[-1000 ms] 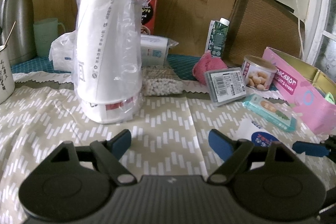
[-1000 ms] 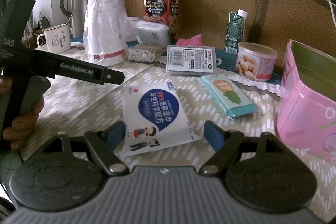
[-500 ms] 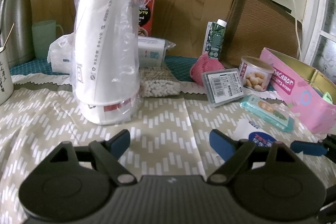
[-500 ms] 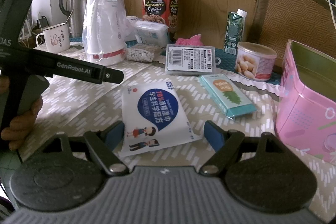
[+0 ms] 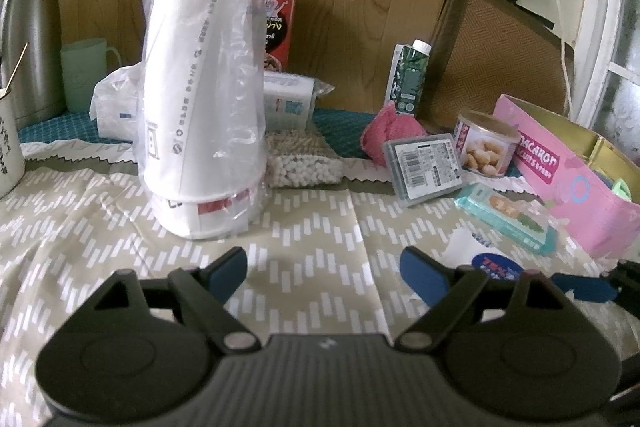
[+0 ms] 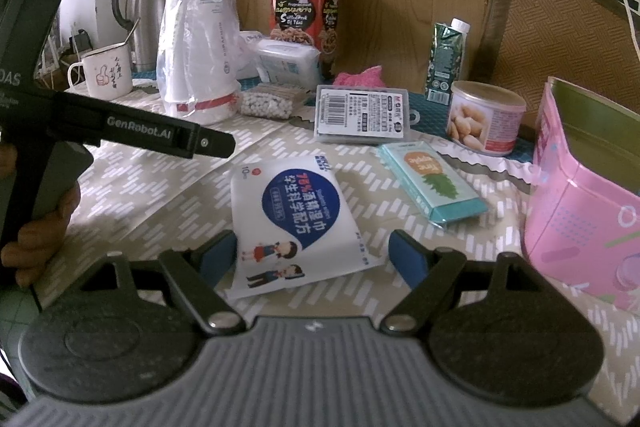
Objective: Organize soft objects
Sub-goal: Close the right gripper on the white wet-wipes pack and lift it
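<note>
A white wipes packet with a blue label (image 6: 296,223) lies flat on the patterned cloth, between the open fingers of my right gripper (image 6: 312,259); its corner shows in the left wrist view (image 5: 480,255). A teal tissue pack (image 6: 432,183) lies to its right. A pink cloth (image 5: 392,131) sits further back. A wrapped wipes pack (image 6: 286,61) and a bag of cotton balls (image 5: 300,163) sit behind. My left gripper (image 5: 324,271) is open and empty over bare cloth in front of a bagged stack of paper cups (image 5: 204,107).
An open pink tin box (image 6: 580,195) stands at the right. A grey barcode case (image 6: 362,113), a nut can (image 6: 484,119), a green carton (image 6: 446,57), a red tin (image 6: 306,3), a mug (image 6: 106,75) and a steel flask (image 6: 142,11) crowd the back.
Both grippers have shifted only slightly; the left view has drawn back a little from the cups. Nothing has been taken hold of or let go.
</note>
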`<state>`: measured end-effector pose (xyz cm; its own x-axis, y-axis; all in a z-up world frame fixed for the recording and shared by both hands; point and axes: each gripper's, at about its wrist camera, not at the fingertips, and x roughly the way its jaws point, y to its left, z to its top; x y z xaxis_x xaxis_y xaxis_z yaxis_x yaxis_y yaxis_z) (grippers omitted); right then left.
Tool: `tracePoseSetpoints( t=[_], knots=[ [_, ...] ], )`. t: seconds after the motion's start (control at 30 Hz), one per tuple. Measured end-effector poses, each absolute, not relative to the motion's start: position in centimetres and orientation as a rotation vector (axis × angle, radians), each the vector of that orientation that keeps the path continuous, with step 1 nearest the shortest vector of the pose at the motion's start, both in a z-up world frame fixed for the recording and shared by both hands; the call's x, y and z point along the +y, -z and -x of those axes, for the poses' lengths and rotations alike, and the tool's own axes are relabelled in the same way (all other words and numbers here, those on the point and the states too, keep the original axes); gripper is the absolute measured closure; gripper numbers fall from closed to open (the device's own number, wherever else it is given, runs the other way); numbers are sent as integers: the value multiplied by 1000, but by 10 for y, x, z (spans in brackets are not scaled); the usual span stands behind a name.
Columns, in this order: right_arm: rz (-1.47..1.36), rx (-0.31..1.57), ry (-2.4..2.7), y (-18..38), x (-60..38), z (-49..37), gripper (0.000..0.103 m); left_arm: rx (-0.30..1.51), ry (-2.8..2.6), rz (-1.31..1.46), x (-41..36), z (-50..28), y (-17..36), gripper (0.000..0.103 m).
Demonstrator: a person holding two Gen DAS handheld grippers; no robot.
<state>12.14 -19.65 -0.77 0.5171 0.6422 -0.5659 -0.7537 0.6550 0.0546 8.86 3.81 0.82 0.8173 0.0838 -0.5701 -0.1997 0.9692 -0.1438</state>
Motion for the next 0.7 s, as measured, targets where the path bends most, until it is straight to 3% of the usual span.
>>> tracePoseSetpoints(
  t=[0.1,0.17,0.37,0.6,0.63,0.7],
  knots=[
    [234,572,-845,8,-194,-119,25,601,-146,207,39,-89,-8,18],
    [243,557,-858,7,-194,-116,33,606,-131,222,40,-89,-8,18],
    [6,651,-878,6,-215,-127,34,648,-52,380,44,-70,-14,15],
    [-63,629,-928,3,-219,-109,34,716,204,627,30,-64,-21,8],
    [-67,618,-938,2,-219,-106,34,728,227,647,26,-66,-20,11],
    [-66,594,-952,1,-218,-99,34,753,252,659,18,-73,-17,37]
  ],
)
